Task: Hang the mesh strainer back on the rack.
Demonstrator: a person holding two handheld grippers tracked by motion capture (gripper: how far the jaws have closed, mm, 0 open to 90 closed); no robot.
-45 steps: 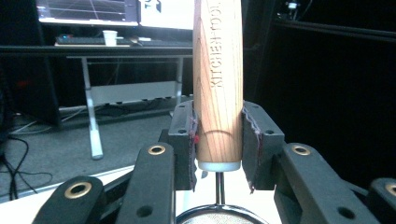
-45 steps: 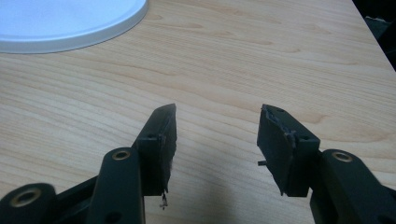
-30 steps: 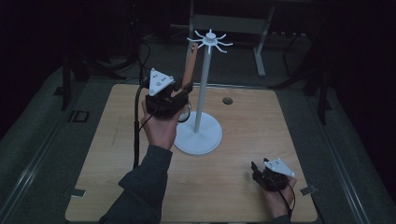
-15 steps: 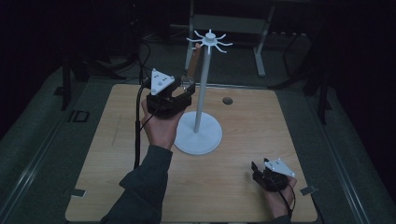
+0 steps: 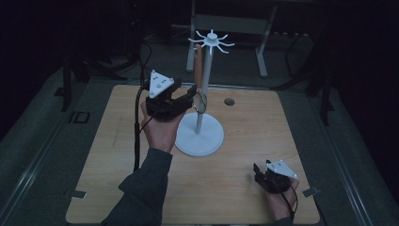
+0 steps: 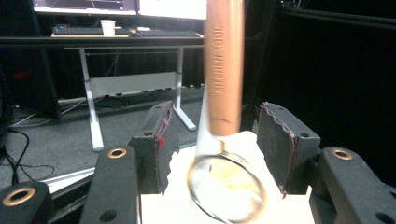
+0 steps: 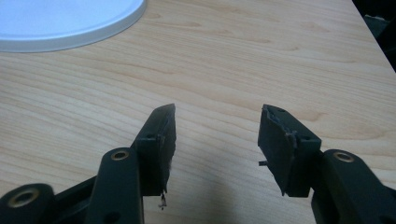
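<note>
In the high view, the left gripper (image 5: 190,94), left of centre in the frame, no longer clamps the wooden-handled utensil (image 5: 199,66). Its jaws have just been opening. In the left gripper view the utensil (image 6: 223,70) now stands free in the middle of the frame, between the two pads (image 6: 164,140), with a gap on either side. A second ago the handle leaned from the gripper up toward the hooks of the white rack (image 5: 211,40) at upper centre; now it hangs straight down beside the pole, apparently from one of the hooks, though the dim frame leaves that uncertain. Its blurred round metal end (image 6: 227,189) suggests it swings slightly.
</note>
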